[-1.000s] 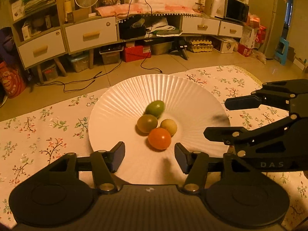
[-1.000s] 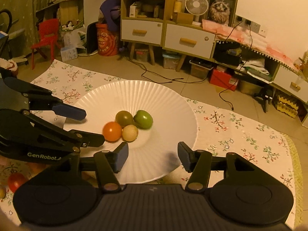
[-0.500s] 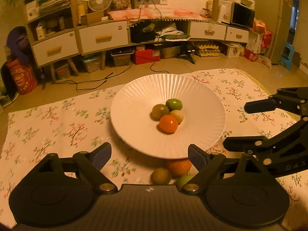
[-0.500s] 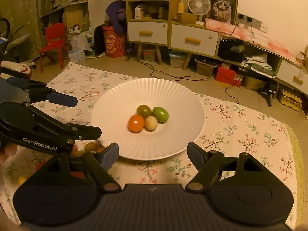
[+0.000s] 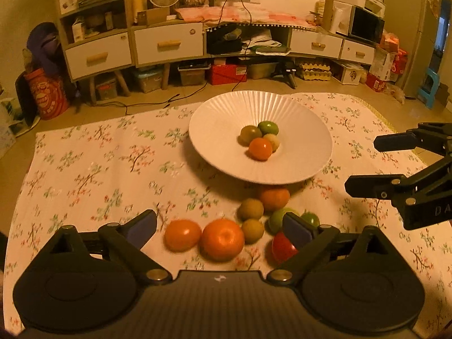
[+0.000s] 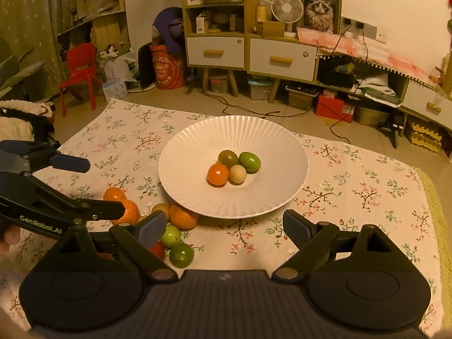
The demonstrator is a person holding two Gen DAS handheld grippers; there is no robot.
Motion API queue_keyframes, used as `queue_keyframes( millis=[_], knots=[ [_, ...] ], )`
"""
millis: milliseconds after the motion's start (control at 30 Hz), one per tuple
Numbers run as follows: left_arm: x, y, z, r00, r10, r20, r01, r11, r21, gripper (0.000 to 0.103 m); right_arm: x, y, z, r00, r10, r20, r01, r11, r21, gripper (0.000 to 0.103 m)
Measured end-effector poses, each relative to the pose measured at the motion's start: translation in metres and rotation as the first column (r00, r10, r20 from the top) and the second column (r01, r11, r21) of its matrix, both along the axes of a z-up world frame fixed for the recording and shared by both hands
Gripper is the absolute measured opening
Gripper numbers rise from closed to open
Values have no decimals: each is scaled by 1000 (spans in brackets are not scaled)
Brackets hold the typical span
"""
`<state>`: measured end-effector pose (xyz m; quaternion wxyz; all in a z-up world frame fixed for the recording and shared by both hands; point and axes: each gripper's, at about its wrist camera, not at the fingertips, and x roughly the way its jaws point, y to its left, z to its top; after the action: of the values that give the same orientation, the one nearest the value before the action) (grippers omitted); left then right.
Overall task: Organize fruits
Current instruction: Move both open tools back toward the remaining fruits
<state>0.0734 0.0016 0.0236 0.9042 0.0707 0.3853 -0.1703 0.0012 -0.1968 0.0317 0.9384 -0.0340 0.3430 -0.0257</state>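
A white ribbed plate (image 5: pixel 226 113) (image 6: pixel 197 147) on the floral cloth holds an orange tomato (image 5: pixel 260 149) (image 6: pixel 217 174), a green fruit (image 5: pixel 267 127), an olive one (image 5: pixel 250 133) and a pale one (image 5: pixel 271 140). In front of the plate lie several loose fruits: oranges (image 5: pixel 223 239) (image 6: pixel 183 216), small brown ones (image 5: pixel 250 209), green ones (image 6: pixel 181 255) and a red one (image 5: pixel 282 247). My left gripper (image 5: pixel 219 226) (image 6: pixel 100 187) hovers above this pile, its jaws opening, gripping nothing. My right gripper (image 6: pixel 224 224) (image 5: pixel 364 163) stands to the pile's right, jaws opening, empty.
The floral cloth (image 5: pixel 99 169) covers the floor around the plate. Behind it run cables (image 6: pixel 248 110) and a low cabinet with drawers (image 5: pixel 169 45). A red chair (image 6: pixel 80 70) stands at the far left. A fingertip shows at the left edge (image 6: pixel 8 237).
Both grippers have drawn back from the plate and their jaws have spread wider. The loose fruits in front of the plate have come into view.
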Motion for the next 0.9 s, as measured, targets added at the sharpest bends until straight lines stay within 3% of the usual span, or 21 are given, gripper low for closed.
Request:
queue_keyframes(
  millis=[367, 567, 900],
  knots=[
    [-24, 25, -8, 1000, 18, -22, -19, 999, -35, 94, -18, 16, -12, 1000, -3, 17, 2, 999, 46, 92],
    [-35, 36, -13, 1000, 0, -24, 0, 1000, -10, 95, -21, 24, -15, 1000, 0, 15, -1, 997, 78, 92],
    [-55, 48, -22, 995, -52, -80, 51, 999, -10, 95, -22, 31, -30, 1000, 11, -27, -9, 998, 59, 93]
  ],
)
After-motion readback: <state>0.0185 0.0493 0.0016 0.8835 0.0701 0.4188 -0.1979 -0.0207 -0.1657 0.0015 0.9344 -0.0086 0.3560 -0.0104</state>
